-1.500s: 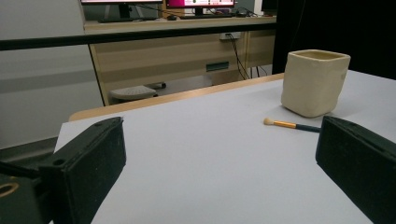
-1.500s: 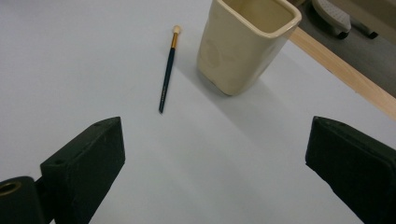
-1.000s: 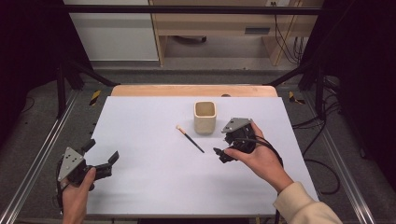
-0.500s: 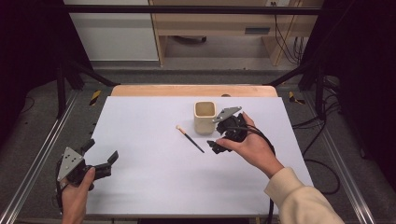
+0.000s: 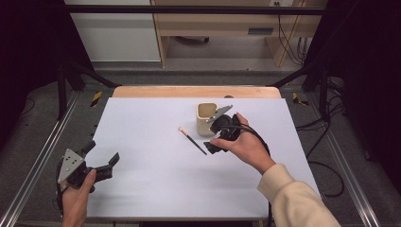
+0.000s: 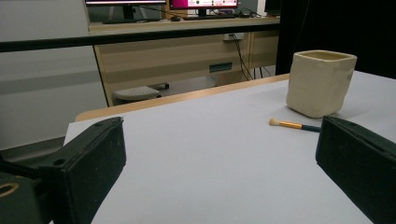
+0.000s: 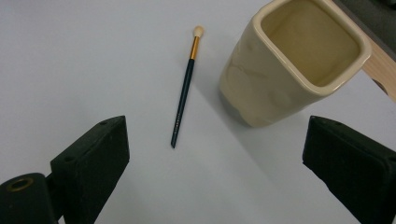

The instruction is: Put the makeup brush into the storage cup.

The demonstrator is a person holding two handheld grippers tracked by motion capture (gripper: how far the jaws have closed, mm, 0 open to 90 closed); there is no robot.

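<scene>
The right gripper hovers with jaws wide apart above the brush, which lies flat on the table between them, just beside the cream cup.

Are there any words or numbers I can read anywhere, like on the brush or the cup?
None can be read.
Brush: faint marks near the handle's lower end, too small to read.
Cup: plain, no writing.
Screens behind the table: lit, but too blurred to read.
Label on the desk: too small to read.
</scene>
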